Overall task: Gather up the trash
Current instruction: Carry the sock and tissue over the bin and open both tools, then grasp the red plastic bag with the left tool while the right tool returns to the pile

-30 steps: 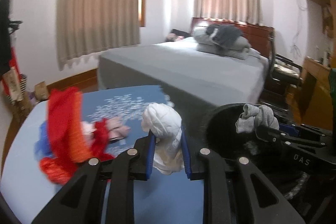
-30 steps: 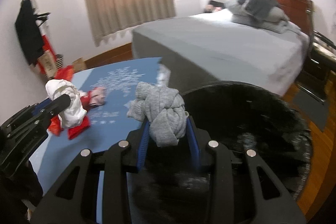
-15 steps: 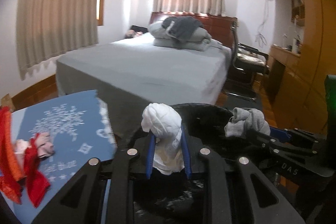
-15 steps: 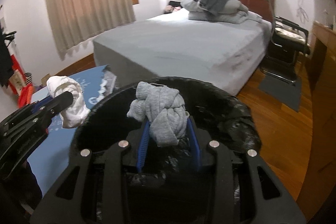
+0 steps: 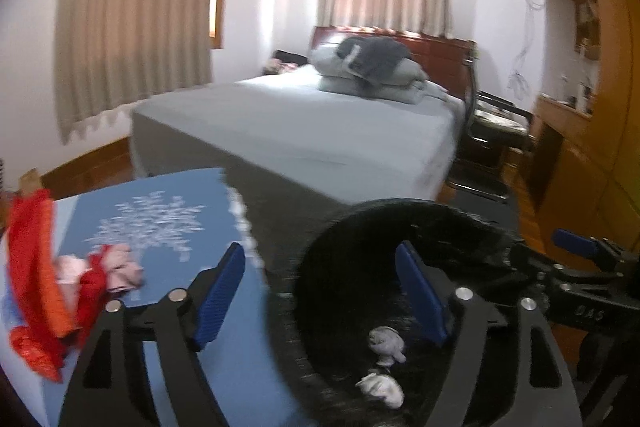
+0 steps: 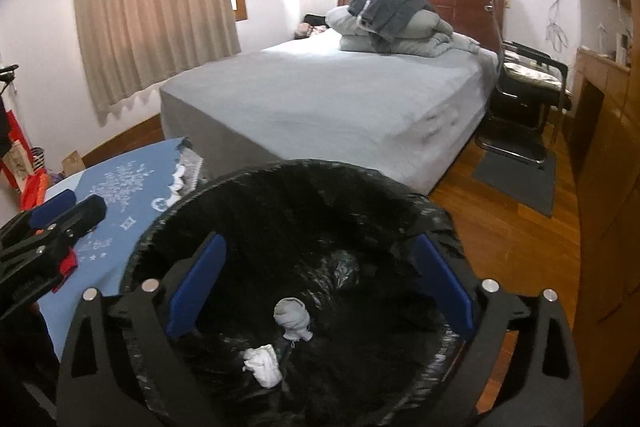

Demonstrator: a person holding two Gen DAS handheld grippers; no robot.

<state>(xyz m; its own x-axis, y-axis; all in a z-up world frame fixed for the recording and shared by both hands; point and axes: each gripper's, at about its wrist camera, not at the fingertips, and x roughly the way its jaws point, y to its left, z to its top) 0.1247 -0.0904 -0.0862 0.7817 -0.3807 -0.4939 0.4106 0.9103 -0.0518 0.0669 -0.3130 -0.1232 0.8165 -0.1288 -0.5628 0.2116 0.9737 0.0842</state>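
Note:
A black bin lined with a black bag (image 6: 360, 187) stands beside the blue table. A grey cloth wad (image 6: 293, 319) and a white cloth wad (image 6: 262, 365) lie at its bottom; both also show in the left wrist view, the grey one (image 5: 386, 341) above the white one (image 5: 380, 389). My right gripper (image 6: 320, 291) is open and empty above the bin. My left gripper (image 5: 324, 299) is open and empty over the bin's left rim (image 5: 304, 267). Red and pink scraps (image 5: 100, 275) lie on the blue table (image 5: 160, 227).
A grey bed (image 6: 340, 99) with folded bedding (image 6: 392, 23) stands behind the bin. A black chair (image 6: 524, 87) and wooden cabinets (image 6: 608, 147) are to the right. A dark mat (image 6: 516, 179) lies on the wood floor. A red bag (image 5: 32, 267) sits at the table's left.
Both grippers have opened and dropped their wads: the grey and the white one now lie inside the bin. The left gripper has swung back left toward the table.

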